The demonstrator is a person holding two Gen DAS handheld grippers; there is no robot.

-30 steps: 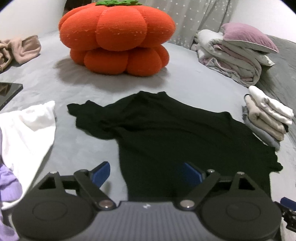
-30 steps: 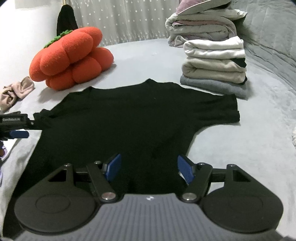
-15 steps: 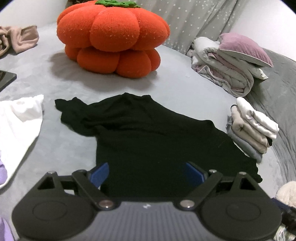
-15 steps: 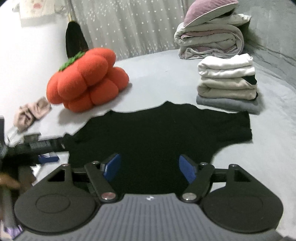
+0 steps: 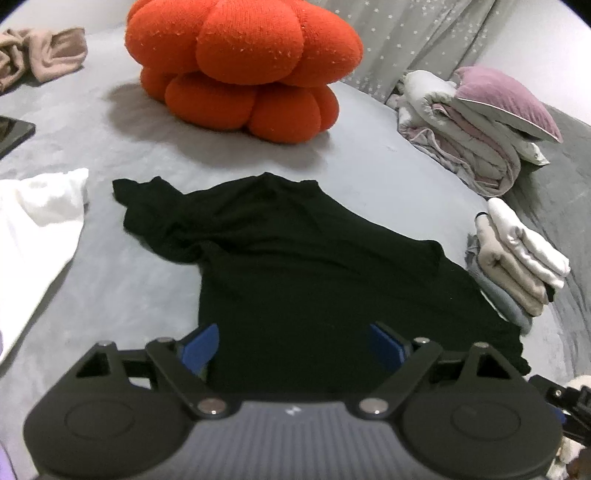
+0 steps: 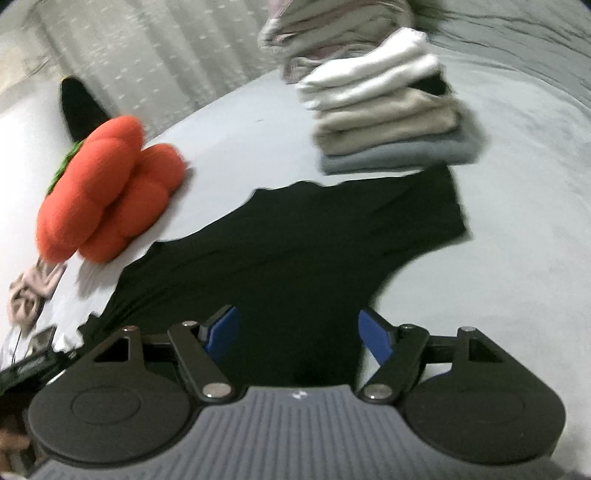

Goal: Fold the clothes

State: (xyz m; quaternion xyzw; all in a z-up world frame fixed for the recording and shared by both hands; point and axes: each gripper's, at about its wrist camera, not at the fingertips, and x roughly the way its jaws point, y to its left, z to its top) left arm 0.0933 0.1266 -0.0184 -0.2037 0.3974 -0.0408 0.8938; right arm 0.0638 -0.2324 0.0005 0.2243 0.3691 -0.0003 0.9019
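A black short-sleeved shirt (image 5: 306,266) lies spread out on a grey bed (image 5: 110,277), and it is not folded. In the left view the sleeve on the left side is bunched and wrinkled, and the bottom of the shirt runs down under the left tongs (image 5: 295,345). The left tongs are wide apart and hold nothing, with both blue fingertips (image 5: 201,343) over the lower part of the shirt. The right tongs (image 6: 297,334) are also wide apart and hold nothing. They hang over the bottom of the same shirt (image 6: 295,258), and the right view is tilted and a bit blurry. A big orange pumpkin-shaped plush cushion (image 5: 240,66) sits on the bed past the shirt, well apart from it. A neat stack of folded white, beige and grey clothes (image 5: 517,258) sits just beside the shirt's right sleeve, and in the right view the stack (image 6: 388,110) seems to touch the sleeve's edge. Farther back is a rolled grey and pink blanket (image 5: 461,136) with a purple pillow (image 5: 506,99) on top. A white cloth (image 5: 37,221) lies on the left side of the bed, near the wrinkled sleeve but not touching it. A crumpled tan cloth (image 5: 40,55) lies far back in the left corner. A grey curtain with small white dots (image 5: 406,29) hangs behind the bed.
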